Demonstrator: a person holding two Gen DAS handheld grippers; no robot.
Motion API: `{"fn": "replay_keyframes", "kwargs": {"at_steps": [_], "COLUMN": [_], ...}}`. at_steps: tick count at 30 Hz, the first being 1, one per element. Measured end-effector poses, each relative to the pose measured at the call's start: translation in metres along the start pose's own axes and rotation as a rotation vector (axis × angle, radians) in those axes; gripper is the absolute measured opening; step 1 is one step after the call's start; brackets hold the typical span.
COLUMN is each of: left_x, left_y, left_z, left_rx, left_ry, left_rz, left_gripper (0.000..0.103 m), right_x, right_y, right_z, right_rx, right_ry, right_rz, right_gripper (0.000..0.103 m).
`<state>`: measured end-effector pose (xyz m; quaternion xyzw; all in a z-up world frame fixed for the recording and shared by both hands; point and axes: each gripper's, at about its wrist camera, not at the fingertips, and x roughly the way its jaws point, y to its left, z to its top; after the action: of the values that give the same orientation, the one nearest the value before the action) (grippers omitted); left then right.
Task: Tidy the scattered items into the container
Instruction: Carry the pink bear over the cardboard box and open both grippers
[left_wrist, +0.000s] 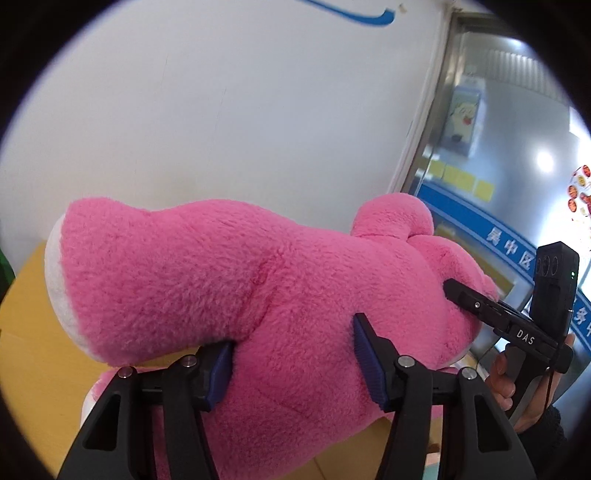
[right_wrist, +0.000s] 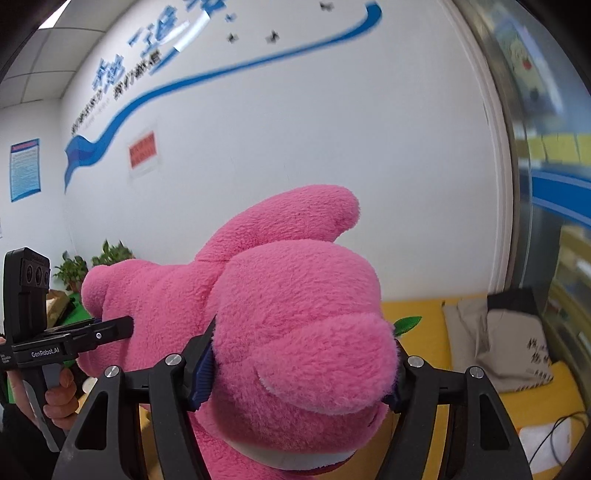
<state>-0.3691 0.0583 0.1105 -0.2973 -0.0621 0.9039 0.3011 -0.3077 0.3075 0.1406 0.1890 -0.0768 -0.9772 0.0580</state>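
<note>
left gripper (left_wrist: 295, 363): blue pads dug into the pink plush bear (left_wrist: 229, 295) on both sides, pinching its body. fur bulges around the pads.
right gripper (right_wrist: 301, 365): clamped on the bear's head (right_wrist: 295, 332), one pad on each side. the right pad is mostly buried in fur.
cross view: from the left wrist camera the right gripper's black finger (left_wrist: 461, 295) presses into the head end of the bear, with the person's right hand (left_wrist: 517, 384) on the grip. from the right wrist camera the left gripper's finger (right_wrist: 110, 328) pokes into the body end, with the left hand (right_wrist: 59, 398) below it.
bear: held up between both tools, lying roughly sideways. white foot sole (left_wrist: 59, 288) at the far left, ear (left_wrist: 395, 214) at upper right.
below: yellow surface (left_wrist: 33, 332) under the bear. the bear looks clear of it, but contact underneath is hidden.
container: cannot tell, none identifiable in either view.
background: white wall (right_wrist: 295, 129) with blue stripe (right_wrist: 221, 70), potted plants (right_wrist: 77, 269), a grey-black bag (right_wrist: 506, 332) on yellow at right, a glass door (left_wrist: 498, 147).
</note>
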Motion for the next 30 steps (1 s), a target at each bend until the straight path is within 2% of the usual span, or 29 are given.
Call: {"fn": "replay_keyframes", "kwargs": {"at_steps": [4, 10, 21, 24, 30], "left_x": [0.039, 0.081, 0.152, 0.159, 0.156], "left_y": [0.011, 0.023, 0.048, 0.049, 0.051], "left_z": [-0.023, -0.047, -0.087, -0.090, -0.098], "left_rx": [-0.019, -0.053, -0.115, -0.105, -0.072], "left_ry": [0.077, 0.158, 0.361, 0.371, 0.374], "left_rz": [0.005, -0.024, 0.036, 0.048, 0.068], "left_gripper": [0.057, 0.055, 0.054, 0.054, 0.054], "right_x": [0.050, 0.087, 0.160, 0.173, 0.166], "right_y": [-0.027, -0.048, -0.086, -0.097, -0.101], "right_z": [-0.037, -0.069, -0.125, -0.141, -0.144], "right_rx": [0.043, 0.053, 0.111, 0.132, 0.139], "right_ry": [0.124, 0.230, 0.483, 0.530, 0.527], "right_rz": [0.007, -0.021, -0.033, -0.037, -0.062], "right_gripper": [0.069, 0.067, 0.067, 0.067, 0.067]}}
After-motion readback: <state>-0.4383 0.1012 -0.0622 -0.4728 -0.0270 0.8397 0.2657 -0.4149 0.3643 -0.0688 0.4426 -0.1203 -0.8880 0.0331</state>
